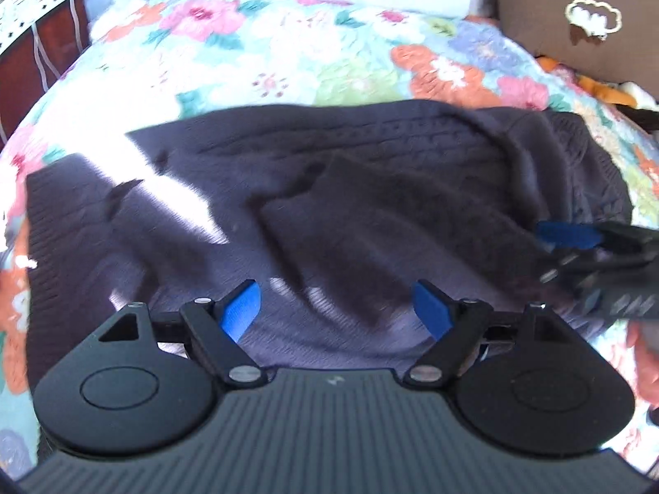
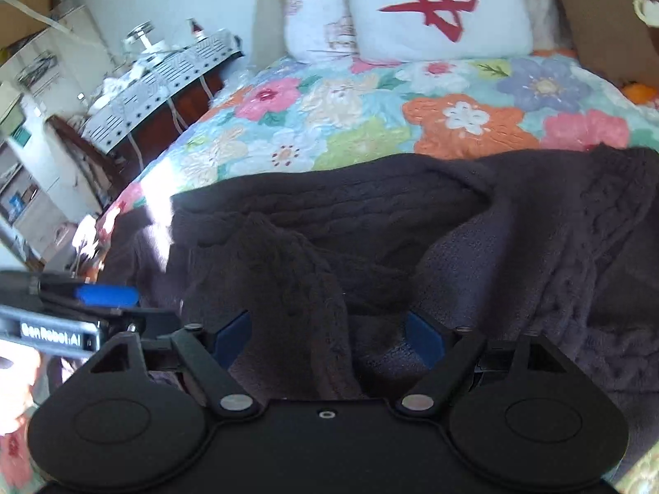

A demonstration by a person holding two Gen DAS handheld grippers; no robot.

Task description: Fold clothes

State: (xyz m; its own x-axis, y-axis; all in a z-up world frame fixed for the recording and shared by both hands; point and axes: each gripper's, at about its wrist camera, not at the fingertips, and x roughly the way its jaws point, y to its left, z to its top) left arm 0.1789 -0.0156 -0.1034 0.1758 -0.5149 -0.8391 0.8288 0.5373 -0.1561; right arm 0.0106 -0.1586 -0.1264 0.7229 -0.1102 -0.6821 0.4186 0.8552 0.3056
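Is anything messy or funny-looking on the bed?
Yes: the dark knit sweater lies rumpled on the flowery quilt, not flat. A fuzzy sleeve flops across its middle, and the fabric bunches in folds on the right side. Nothing looks torn or spilled.

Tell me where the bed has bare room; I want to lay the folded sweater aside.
Free: the floral quilt between the dark sweater and the pillows. Crowded: the near side, where the sweater spreads across the bed.
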